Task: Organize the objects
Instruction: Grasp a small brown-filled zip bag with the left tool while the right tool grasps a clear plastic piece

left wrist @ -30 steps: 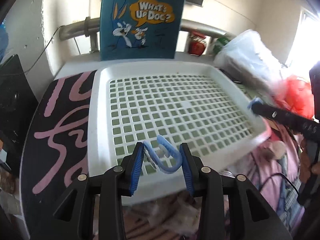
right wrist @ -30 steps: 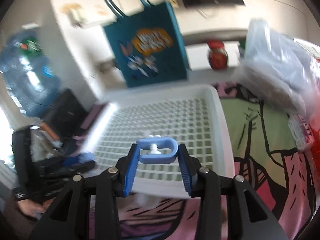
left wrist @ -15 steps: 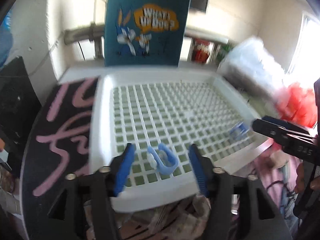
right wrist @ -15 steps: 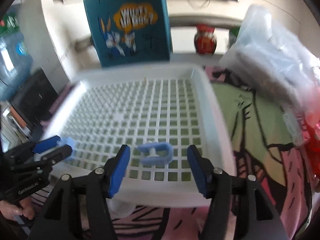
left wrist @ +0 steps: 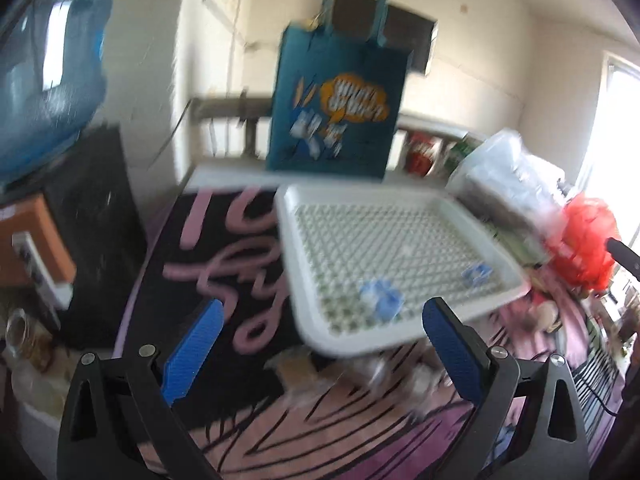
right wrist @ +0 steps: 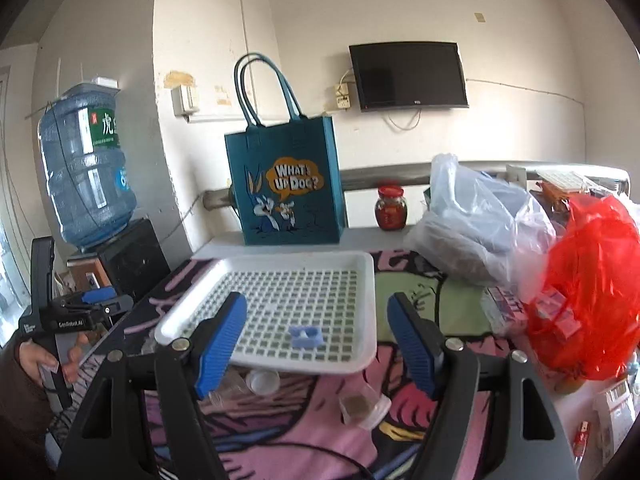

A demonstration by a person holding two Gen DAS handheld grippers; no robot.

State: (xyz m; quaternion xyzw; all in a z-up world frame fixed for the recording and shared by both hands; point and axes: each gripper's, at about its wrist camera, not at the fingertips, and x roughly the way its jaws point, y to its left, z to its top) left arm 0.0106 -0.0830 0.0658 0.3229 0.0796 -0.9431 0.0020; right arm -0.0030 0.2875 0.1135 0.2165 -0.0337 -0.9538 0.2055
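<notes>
A white perforated tray (right wrist: 362, 352) lies on the patterned cloth; it also shows in the left wrist view (left wrist: 344, 340). A small blue clip (right wrist: 306, 336) lies in the tray near its front edge. In the blurred left wrist view two blue clips lie in the tray, one near the front (left wrist: 380, 300) and one to the right (left wrist: 477, 273). My left gripper (left wrist: 320, 344) is open and empty, pulled back from the tray. My right gripper (right wrist: 318, 340) is open and empty, in front of the tray.
A teal cartoon tote bag (right wrist: 286, 190) stands behind the tray. A water jug (right wrist: 86, 172) stands at the left. A clear bag (right wrist: 472, 220), a red bag (right wrist: 592, 280) and a red jar (right wrist: 391, 208) are at the right. Small plastic cups (right wrist: 364, 404) lie on the cloth in front.
Both grippers opened and let their blue clips drop into the tray, then drew back and up away from it.
</notes>
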